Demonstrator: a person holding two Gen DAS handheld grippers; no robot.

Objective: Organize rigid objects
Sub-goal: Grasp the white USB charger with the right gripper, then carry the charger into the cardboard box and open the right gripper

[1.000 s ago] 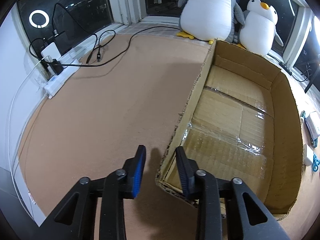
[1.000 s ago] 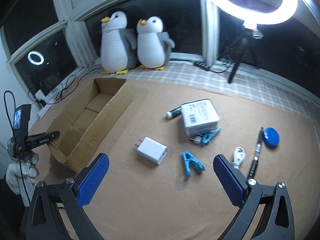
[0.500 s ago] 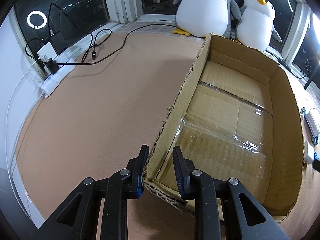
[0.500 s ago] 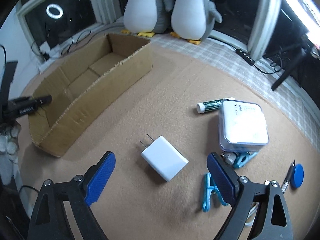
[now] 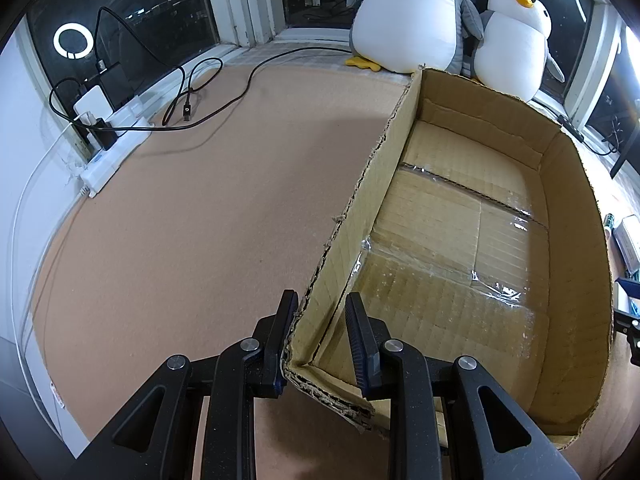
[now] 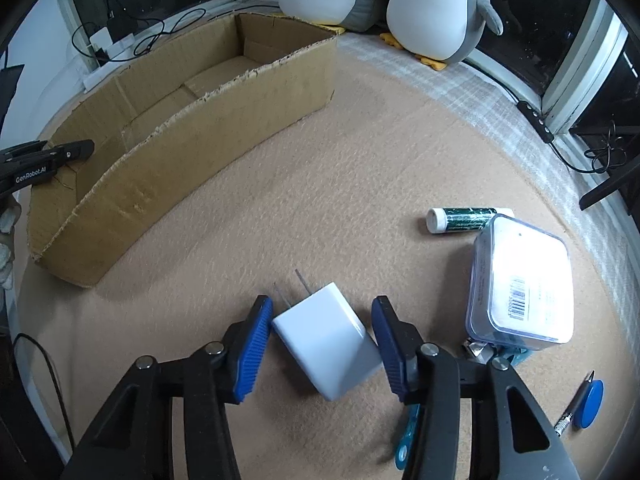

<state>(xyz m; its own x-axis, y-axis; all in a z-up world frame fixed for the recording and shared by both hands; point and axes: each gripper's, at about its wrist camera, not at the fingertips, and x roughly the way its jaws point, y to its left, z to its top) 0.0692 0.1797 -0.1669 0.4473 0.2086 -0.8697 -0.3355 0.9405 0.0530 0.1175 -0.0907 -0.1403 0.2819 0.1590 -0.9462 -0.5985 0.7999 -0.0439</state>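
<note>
The left gripper is clamped on the near corner of the shallow brown cardboard box: its outer finger presses the outside of the left wall, its inner finger sits inside the box, and the torn corner edge runs between them. To do this step well, that hold should stay firm and quiet, so the box does not slide on the tan felt table cover while the other hand works. To the right, the right gripper has just been closing around the white rectangular plug-in charger, which lies flat on the cover, askew between the blue ribbed pads, prongs pointing away from the gripper. The left pad looks to touch or nearly touch one edge; a narrow gap shows at the right pad, so I judge the grasp not yet made. The jaws should square up with the charger's flat sides before squeezing, or it may twist out. Just right of the fingers stands a clear lidded plastic case.
</note>
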